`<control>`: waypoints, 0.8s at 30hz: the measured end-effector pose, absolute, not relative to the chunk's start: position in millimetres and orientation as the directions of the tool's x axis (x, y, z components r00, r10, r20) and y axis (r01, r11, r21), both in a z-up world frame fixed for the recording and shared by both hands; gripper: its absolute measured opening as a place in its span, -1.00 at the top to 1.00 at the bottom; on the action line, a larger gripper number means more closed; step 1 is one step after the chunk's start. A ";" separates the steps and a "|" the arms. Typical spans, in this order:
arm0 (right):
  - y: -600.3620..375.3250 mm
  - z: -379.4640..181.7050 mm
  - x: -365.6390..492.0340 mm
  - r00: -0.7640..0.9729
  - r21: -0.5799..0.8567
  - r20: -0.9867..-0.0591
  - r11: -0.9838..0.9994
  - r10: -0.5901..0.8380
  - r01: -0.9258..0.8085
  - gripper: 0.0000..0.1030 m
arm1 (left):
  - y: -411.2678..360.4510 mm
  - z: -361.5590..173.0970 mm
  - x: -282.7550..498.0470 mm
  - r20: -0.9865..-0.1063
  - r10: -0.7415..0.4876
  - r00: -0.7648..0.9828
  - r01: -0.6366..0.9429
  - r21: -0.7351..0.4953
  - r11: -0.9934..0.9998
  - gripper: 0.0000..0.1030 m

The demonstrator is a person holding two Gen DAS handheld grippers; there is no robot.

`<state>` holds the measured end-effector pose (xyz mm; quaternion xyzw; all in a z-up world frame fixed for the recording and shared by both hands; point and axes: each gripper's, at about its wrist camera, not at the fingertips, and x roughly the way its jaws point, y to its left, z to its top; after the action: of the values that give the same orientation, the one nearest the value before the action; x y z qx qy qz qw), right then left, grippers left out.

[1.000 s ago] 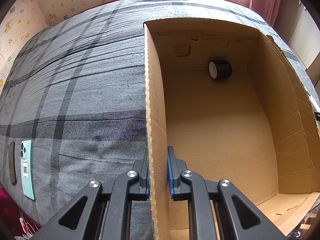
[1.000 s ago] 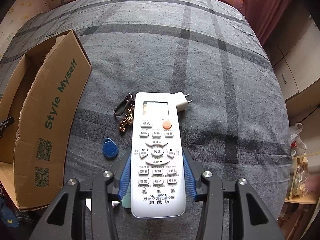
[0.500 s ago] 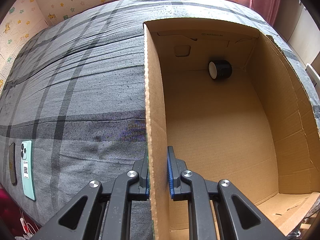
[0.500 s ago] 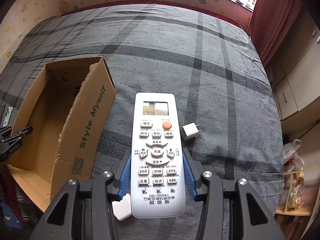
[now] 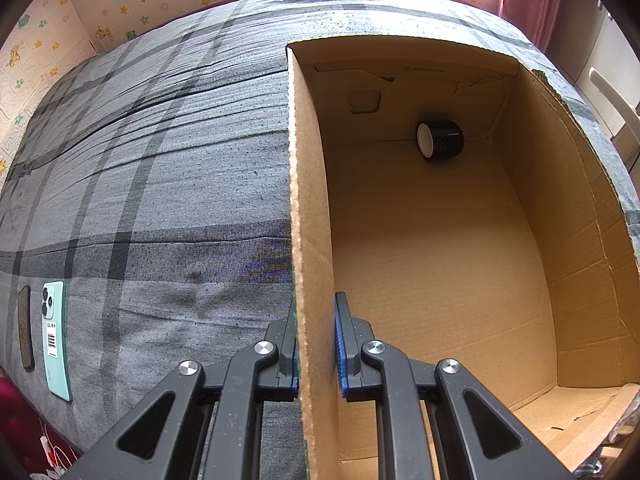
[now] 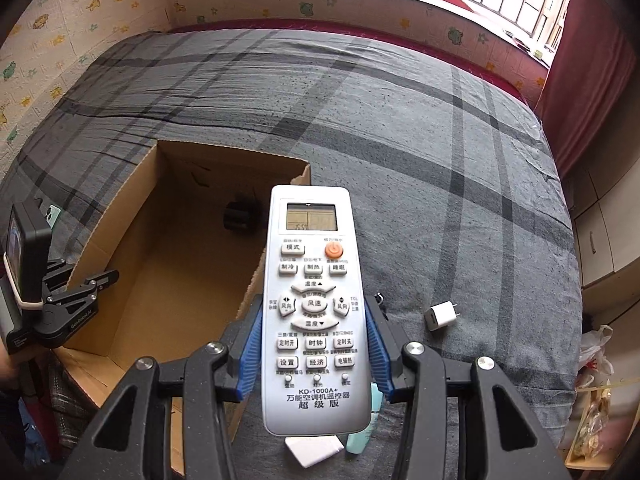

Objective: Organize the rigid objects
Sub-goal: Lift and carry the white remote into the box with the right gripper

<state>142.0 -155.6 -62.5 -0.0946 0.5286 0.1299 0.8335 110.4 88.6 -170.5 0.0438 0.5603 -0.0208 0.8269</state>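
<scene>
My right gripper [image 6: 314, 354] is shut on a white air-conditioner remote [image 6: 314, 300] and holds it raised, level with the near right wall of the open cardboard box [image 6: 168, 280]. My left gripper [image 5: 316, 344] is shut on the box's left wall [image 5: 310, 220]; it also shows in the right wrist view [image 6: 100, 280] at the box's left side. A black roll of tape [image 5: 440, 140] lies at the box's far end and shows dark in the right wrist view [image 6: 240, 220].
The box sits on a grey plaid bed [image 6: 400, 120]. A white charger plug [image 6: 440, 314] lies right of the remote. A white card [image 6: 314, 450] and a teal item [image 6: 362, 436] lie under the remote. A mint phone [image 5: 54, 344] and a dark phone [image 5: 25, 332] lie left of the box.
My right gripper has lifted the remote and swung it left toward the box, so the box now lies just ahead. The left gripper has kept its hold on the box wall.
</scene>
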 end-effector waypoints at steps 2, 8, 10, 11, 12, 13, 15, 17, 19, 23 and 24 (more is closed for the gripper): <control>-143.4 -62.8 142.8 0.404 -0.011 -0.905 0.943 0.132 -0.332 0.04 | 88.6 -170.7 110.3 -0.928 0.015 0.371 0.084 0.050 0.995 0.72; -109.7 -64.9 143.9 0.386 0.021 -0.905 0.926 0.177 -0.377 0.04 | 88.6 -171.0 110.8 -0.928 0.015 0.371 0.083 0.050 0.995 0.72; -99.1 -66.1 144.1 0.379 0.026 -0.906 0.920 0.186 -0.390 0.04 | 88.6 -170.9 110.8 -0.928 0.016 0.372 0.083 0.050 0.995 0.72; -94.1 -66.9 144.4 0.374 0.031 -0.907 0.918 0.192 -0.396 0.04 | 88.6 -170.9 110.8 -0.928 0.015 0.372 0.083 0.050 0.995 0.72; -89.3 -67.7 144.6 0.371 0.033 -0.908 0.916 0.195 -0.401 0.04 | 88.6 -170.9 110.8 -0.928 0.015 0.372 0.083 0.049 0.995 0.72; -84.3 -68.6 144.8 0.368 0.034 -0.909 0.913 0.198 -0.408 0.04 | 88.6 -170.9 110.9 -0.928 0.015 0.372 0.083 0.049 0.995 0.72; -74.8 -71.4 145.4 0.357 0.040 -0.911 0.908 0.204 -0.417 0.04 | 88.8 -170.7 110.9 -0.928 0.014 0.372 0.083 0.049 0.995 0.72; -66.4 -75.2 146.3 0.345 0.045 -0.915 0.903 0.209 -0.426 0.04 | 88.7 -170.8 110.9 -0.928 0.015 0.372 0.084 0.050 0.995 0.72; -57.6 -80.0 146.2 0.334 0.049 -0.919 0.900 0.211 -0.433 0.04 | 88.7 -170.5 111.1 -0.928 0.015 0.372 0.084 0.050 0.995 0.72; -41.9 -93.2 146.2 0.305 0.060 -0.928 0.895 0.214 -0.443 0.04 | 88.6 -170.6 111.1 -0.928 0.016 0.372 0.084 0.051 0.995 0.72; -38.2 -97.3 146.0 0.297 0.064 -0.931 0.893 0.214 -0.445 0.04 | 88.6 -170.5 111.3 -0.928 0.016 0.372 0.084 0.051 0.995 0.72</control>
<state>146.0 -38.2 -97.3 -0.1038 0.5560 0.2062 0.7985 111.3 88.6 -170.5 0.0447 0.5599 -0.0208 0.8271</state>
